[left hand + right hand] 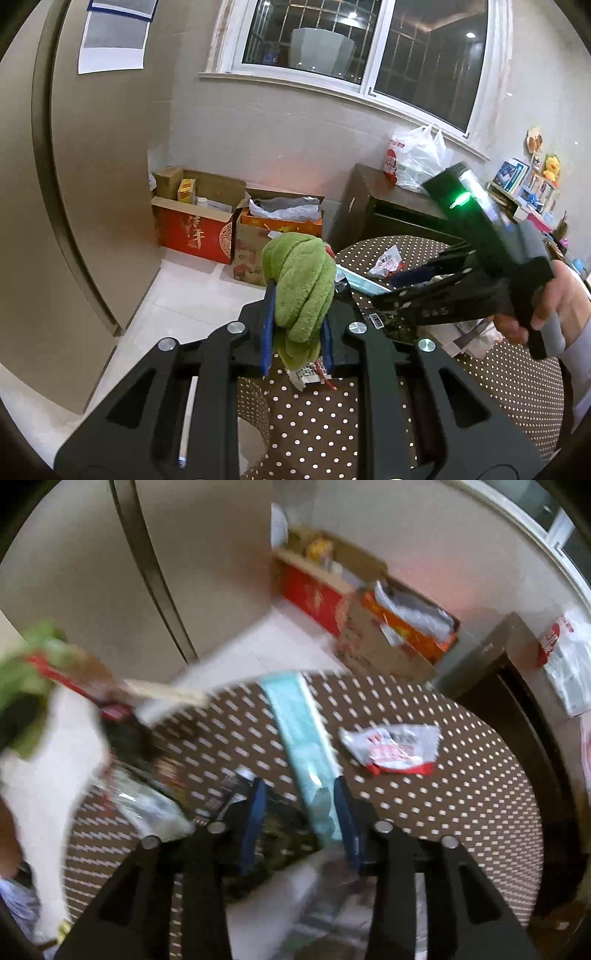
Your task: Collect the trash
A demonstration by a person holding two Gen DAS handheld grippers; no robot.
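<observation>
the dotted bench [461, 794] carries the litter. the left gripper [297, 295] pinches a green cloth [301, 288] at its 9 o'clock edge. the right gripper [301, 808], part spread, straddles a teal packet [306, 738]; a red-white wrapper [393, 747] lies at 2 o'clock.

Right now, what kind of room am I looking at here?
Probably a room in someone's home, a dining or storage corner: a round table with a polka-dot cloth, open cardboard boxes on the tiled floor, and a barred window.
</observation>
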